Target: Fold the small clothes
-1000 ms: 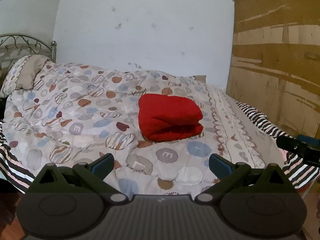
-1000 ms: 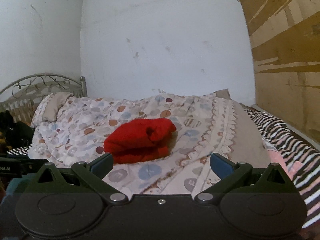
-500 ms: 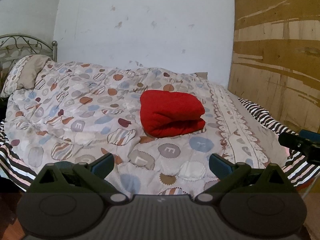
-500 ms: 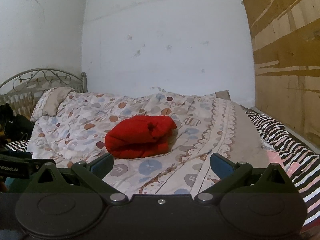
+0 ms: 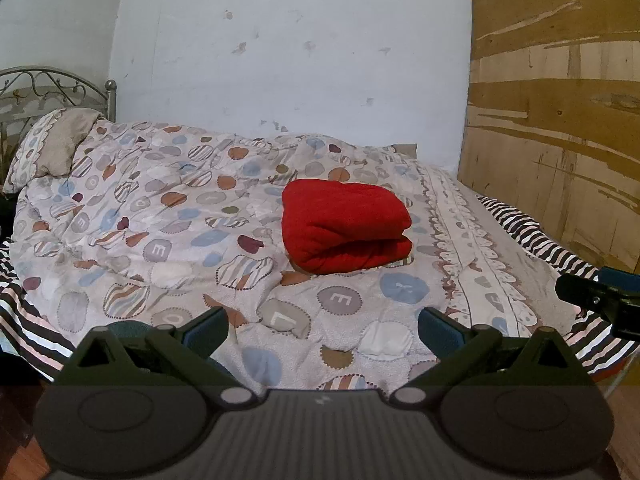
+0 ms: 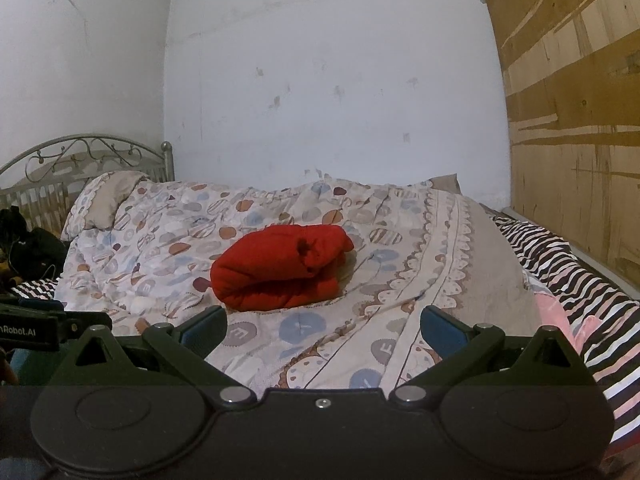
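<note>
Left wrist view: your left gripper hangs off the near edge of the bed with its jaws spread wide and nothing between them; the right gripper is the same, wide and empty, and its tip also shows at the right margin of the left view. The red garment lies folded into a thick, rounded bundle near the middle of the quilt, well apart from both tools. Judged from how it lies, the fold looks finished (top layer sits square on the lower one in the left view). Risks from here: the bundle is plump and springy-looking, so the upper layer could creep open by itself; the right view shows a loose bunched end on the far side that may flop out. The quilt under it is soft and rumpled, so any press on the bedding nearby, or a drag of a fingertip across it, could tilt or roll the bundle. Materials: garment looks like fleecy, matte knit, edges rounded rather than creased; quilt is thin printed cotton with circles and letters, scalloped border; striped sheet beneath; pillow at the head by a metal headboard
</note>
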